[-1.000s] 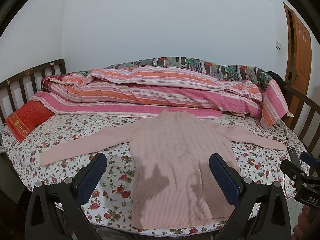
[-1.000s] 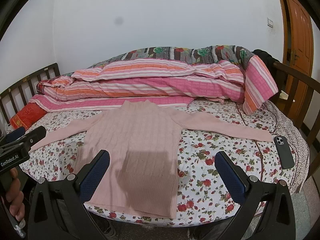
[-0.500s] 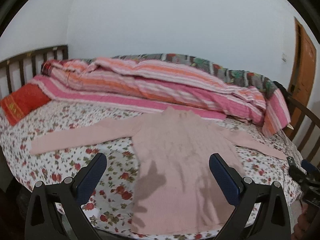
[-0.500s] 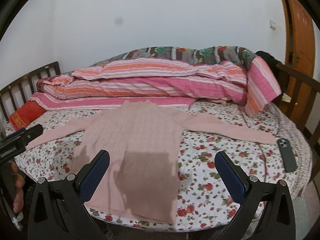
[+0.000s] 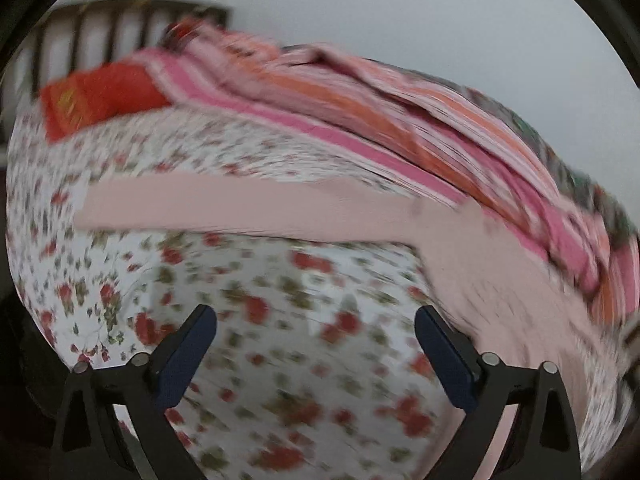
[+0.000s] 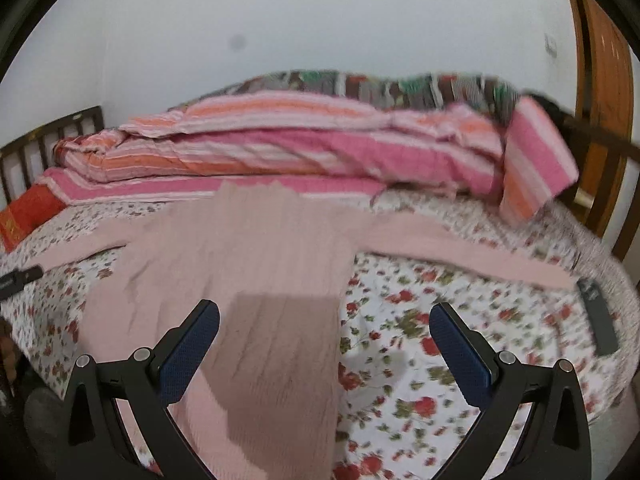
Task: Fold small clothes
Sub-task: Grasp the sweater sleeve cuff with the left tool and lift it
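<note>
A pink knit sweater (image 6: 248, 256) lies flat on the floral bedsheet (image 6: 420, 344), sleeves spread to both sides. In the blurred left wrist view its left sleeve (image 5: 224, 208) stretches across the sheet, with the body (image 5: 500, 280) at the right. My left gripper (image 5: 316, 340) is open above the sheet, just short of that sleeve, holding nothing. My right gripper (image 6: 324, 340) is open over the sweater's lower right part, also with nothing in it. The right sleeve (image 6: 472, 252) runs toward the bed's right edge. The left gripper's tip (image 6: 20, 278) shows at the far left of the right wrist view.
A rolled pink and orange striped quilt (image 6: 304, 148) lies along the back of the bed. A red pillow (image 5: 100, 100) sits at the left by the wooden headboard (image 5: 80, 40). A dark phone (image 6: 598, 316) lies near the right edge. A wooden door (image 6: 604, 92) stands at the right.
My left gripper has swung left and down toward the left sleeve, blurring its view. My right gripper has moved closer over the sweater's lower part. Both stay open.
</note>
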